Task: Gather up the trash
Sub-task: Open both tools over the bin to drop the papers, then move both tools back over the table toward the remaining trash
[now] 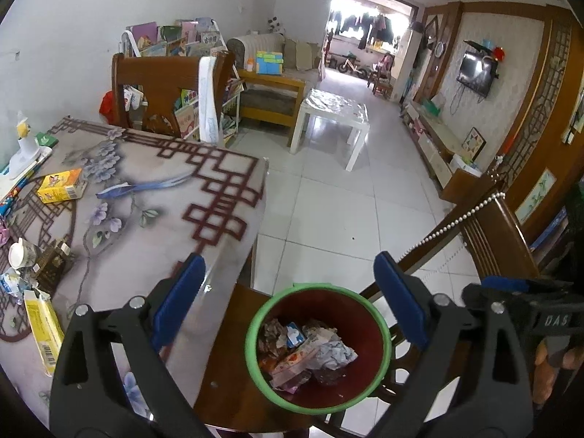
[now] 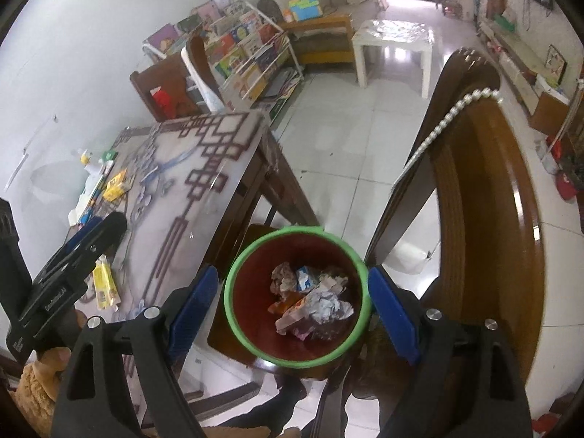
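A bin with a green rim [image 1: 252, 332] and a dark red inside stands on a chair seat by the table's corner. It holds crumpled paper and wrappers [image 1: 310, 350]. My left gripper [image 1: 288, 266] hangs open just above it, with nothing between its blue pads [image 1: 179, 299]. In the right wrist view the bin [image 2: 228, 292] lies right under my right gripper [image 2: 292, 273], which is also open and empty. On the patterned table [image 1: 164, 226] lie a yellow carton [image 1: 60, 186], a long yellow box [image 1: 42, 325], a blue strip [image 1: 146, 186] and crumpled plastic [image 1: 11, 284].
A wooden chair back with a bead string [image 1: 500, 241] rises right of the bin. Another chair [image 1: 164, 87] and a book rack stand past the table's far end. A white side table [image 1: 332, 116] stands on the tiled floor. A cup [image 1: 22, 253] sits on the table's left.
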Demonstrator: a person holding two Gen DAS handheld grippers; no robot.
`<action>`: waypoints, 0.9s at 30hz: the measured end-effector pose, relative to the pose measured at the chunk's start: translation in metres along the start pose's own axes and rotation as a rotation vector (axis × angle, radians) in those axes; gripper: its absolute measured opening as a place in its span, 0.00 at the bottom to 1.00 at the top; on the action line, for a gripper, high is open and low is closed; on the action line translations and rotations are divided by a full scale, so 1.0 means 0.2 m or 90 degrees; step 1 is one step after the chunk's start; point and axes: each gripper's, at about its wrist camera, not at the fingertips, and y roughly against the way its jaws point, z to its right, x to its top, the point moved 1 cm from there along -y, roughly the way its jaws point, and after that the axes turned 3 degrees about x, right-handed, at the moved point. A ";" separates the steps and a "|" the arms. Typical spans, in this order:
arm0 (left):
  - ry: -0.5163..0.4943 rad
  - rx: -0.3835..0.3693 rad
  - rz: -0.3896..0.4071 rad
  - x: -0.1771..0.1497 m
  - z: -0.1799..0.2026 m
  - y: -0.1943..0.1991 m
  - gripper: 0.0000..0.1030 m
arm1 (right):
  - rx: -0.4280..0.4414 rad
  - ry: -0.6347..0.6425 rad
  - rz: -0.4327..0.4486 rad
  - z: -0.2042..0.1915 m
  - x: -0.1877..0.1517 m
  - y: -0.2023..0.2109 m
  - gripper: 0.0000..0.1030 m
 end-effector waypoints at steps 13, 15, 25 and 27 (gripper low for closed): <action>0.036 0.015 0.019 0.02 -0.31 0.09 0.89 | 0.004 0.032 0.045 -0.30 0.04 -0.02 0.80; 0.038 0.026 0.034 0.02 -0.39 0.15 0.89 | 0.010 0.037 0.046 -0.36 0.04 -0.04 0.80; 0.095 0.128 0.028 -0.08 -0.92 0.29 0.89 | 0.061 0.070 0.034 -0.77 0.05 -0.24 0.80; 0.113 0.141 0.023 -0.10 -1.02 0.31 0.89 | 0.069 0.083 0.032 -0.85 0.04 -0.26 0.80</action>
